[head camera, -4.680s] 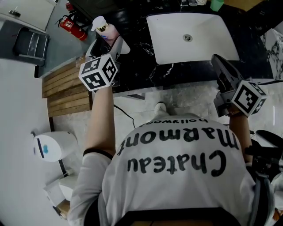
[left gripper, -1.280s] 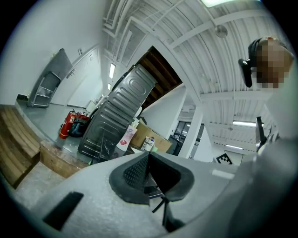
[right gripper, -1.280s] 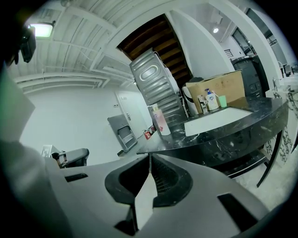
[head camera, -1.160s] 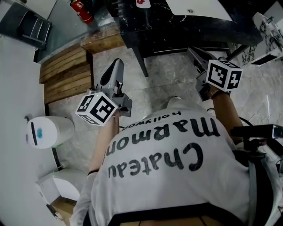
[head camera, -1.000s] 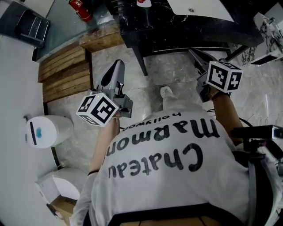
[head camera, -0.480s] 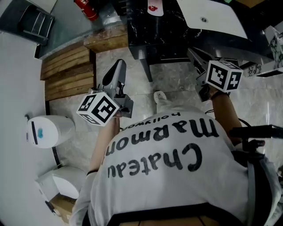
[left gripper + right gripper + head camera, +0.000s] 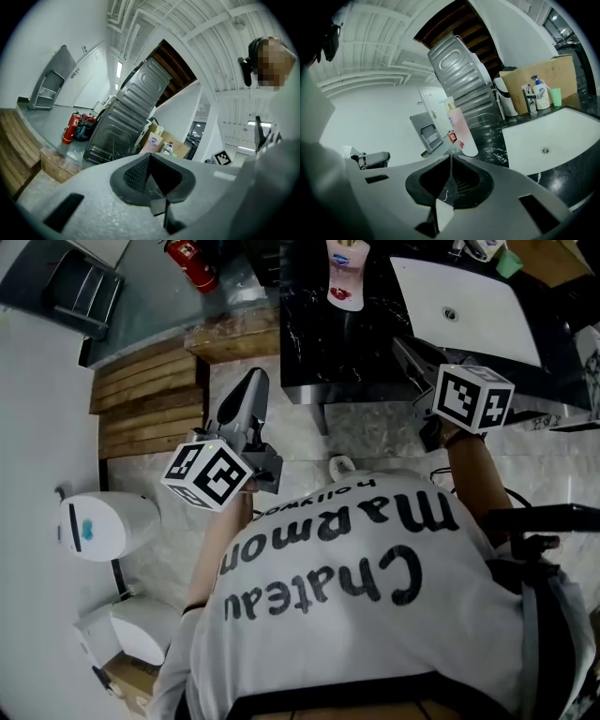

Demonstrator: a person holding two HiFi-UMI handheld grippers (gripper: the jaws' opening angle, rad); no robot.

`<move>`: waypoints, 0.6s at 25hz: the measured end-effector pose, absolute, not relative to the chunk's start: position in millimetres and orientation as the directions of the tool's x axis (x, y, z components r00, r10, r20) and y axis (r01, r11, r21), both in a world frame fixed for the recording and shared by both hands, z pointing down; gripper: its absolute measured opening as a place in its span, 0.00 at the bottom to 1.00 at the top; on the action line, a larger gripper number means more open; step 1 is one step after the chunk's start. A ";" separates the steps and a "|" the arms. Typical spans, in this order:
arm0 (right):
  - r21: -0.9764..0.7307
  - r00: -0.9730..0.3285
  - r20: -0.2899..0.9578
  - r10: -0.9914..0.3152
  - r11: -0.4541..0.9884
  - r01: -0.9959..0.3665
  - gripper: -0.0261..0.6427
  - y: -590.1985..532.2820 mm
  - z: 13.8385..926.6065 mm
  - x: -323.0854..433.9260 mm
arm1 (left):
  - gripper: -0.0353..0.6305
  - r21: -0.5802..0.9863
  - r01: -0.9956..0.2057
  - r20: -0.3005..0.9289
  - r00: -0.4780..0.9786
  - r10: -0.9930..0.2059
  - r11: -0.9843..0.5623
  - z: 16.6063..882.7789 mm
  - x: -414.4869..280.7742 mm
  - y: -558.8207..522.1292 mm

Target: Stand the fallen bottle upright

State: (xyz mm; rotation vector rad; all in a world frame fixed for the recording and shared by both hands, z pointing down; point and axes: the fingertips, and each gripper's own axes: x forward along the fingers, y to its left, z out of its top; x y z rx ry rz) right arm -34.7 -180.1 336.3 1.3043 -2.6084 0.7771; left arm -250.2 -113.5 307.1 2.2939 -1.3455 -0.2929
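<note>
A pink and white bottle point(image 7: 345, 273) stands on the black marble counter point(image 7: 375, 352) at its left end; the right gripper view shows this bottle point(image 7: 461, 127) upright, left of the white sink point(image 7: 548, 136). My left gripper point(image 7: 251, 382) is held over the floor, short of the counter's left corner, shut and empty. Its jaws point(image 7: 150, 157) meet with nothing between them. My right gripper point(image 7: 406, 348) reaches the counter's front edge, right of the bottle and well apart from it. It point(image 7: 451, 159) is also shut and empty.
A white sink point(image 7: 469, 306) is set in the counter, with a green cup point(image 7: 507, 263) and small bottles behind it. A red fire extinguisher point(image 7: 192, 261) and a wooden platform point(image 7: 150, 404) are to the left. A white bin point(image 7: 98, 526) stands by the wall. A shoe point(image 7: 342, 467) shows below.
The counter and sink have come nearer, and the bottle has entered the top of the head view. Both grippers, still shut, travelled forward with the person toward the counter.
</note>
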 end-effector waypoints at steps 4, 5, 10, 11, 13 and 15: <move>-0.387 -0.629 0.344 -0.697 0.505 -0.771 0.08 -184.1 341.3 -37.7 | 0.08 0.498 -0.774 0.051 0.476 -0.878 -0.391 307.5 -257.2 -117.3; -0.390 -0.630 0.343 -0.697 0.505 -0.770 0.08 -184.8 341.7 -37.9 | 0.08 0.498 -0.775 0.052 0.474 -0.879 -0.389 307.4 -258.1 -117.5; -0.389 -0.638 0.337 -0.692 0.515 -0.764 0.08 -185.4 342.1 -40.6 | 0.08 0.500 -0.776 0.054 0.472 -0.880 -0.385 307.8 -258.5 -117.2; -0.391 -0.639 0.339 -0.691 0.514 -0.763 0.08 -185.0 343.4 -40.8 | 0.08 0.500 -0.776 0.054 0.472 -0.880 -0.385 307.8 -258.6 -116.8; -0.395 -0.638 0.344 -0.689 0.510 -0.764 0.08 -183.1 345.3 -41.0 | 0.08 0.500 -0.776 0.054 0.472 -0.880 -0.385 307.3 -259.4 -115.3; -0.396 -0.637 0.346 -0.689 0.509 -0.764 0.08 -180.6 344.7 -42.2 | 0.08 0.499 -0.776 0.054 0.472 -0.880 -0.386 306.7 -261.1 -113.2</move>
